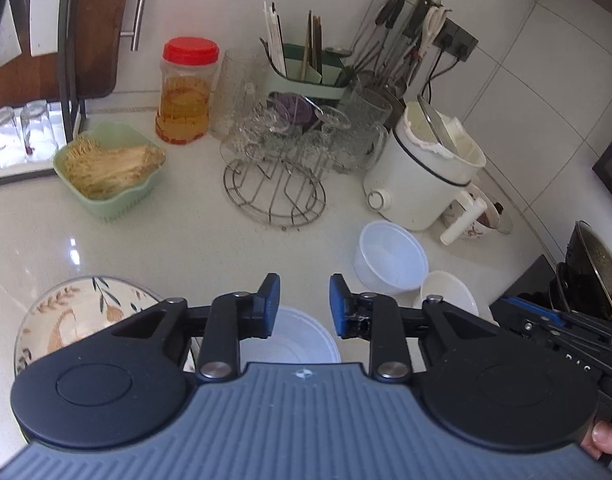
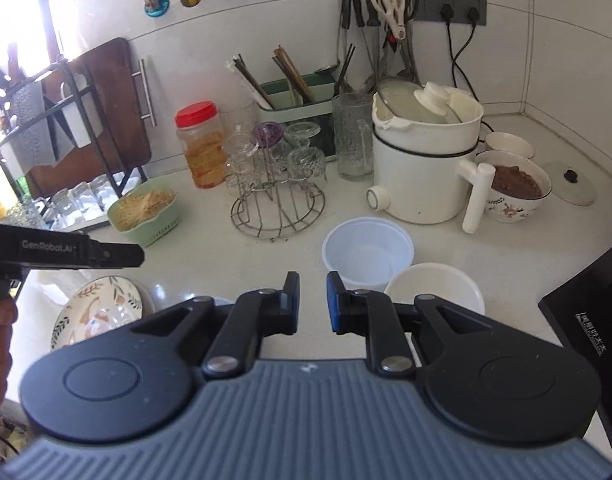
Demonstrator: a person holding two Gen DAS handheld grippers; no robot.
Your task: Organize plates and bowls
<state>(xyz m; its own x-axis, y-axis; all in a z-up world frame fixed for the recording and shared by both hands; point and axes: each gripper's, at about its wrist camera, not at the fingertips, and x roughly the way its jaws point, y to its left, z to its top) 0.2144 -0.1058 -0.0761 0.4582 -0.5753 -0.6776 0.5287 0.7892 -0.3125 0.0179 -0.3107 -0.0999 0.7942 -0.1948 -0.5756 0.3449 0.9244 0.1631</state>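
**Two empty grippers over the bowls and plate**

Closest to the camera is the left gripper (image 1: 304, 306). Its blue pads stand a little way apart and nothing is between them. Right under it, partly hidden, sits a white plastic bowl (image 1: 301, 340) on the counter (image 1: 185, 240). It looks like this bowl was put down here, or is the next one to pick up; I cannot tell which.

Now the things to tidy, from big to small. On the near left lies the flowery plate (image 2: 95, 312), flat on the counter. Farther off, in the middle, stands the clear tub (image 2: 368, 250). Just to its right, touching or almost touching it, is the white bowl (image 2: 434, 292).

The right gripper (image 2: 312, 304) hangs above the counter near these two. Its pads are only a narrow gap apart and hold nothing.

To do this step well, I think each gripper should open wider first. Then it can come down over one rim and pinch the wall gently. The tub looks thin and could bend, so go softly. Stay away from the glasses on the wire rack (image 2: 277, 212) at the back.
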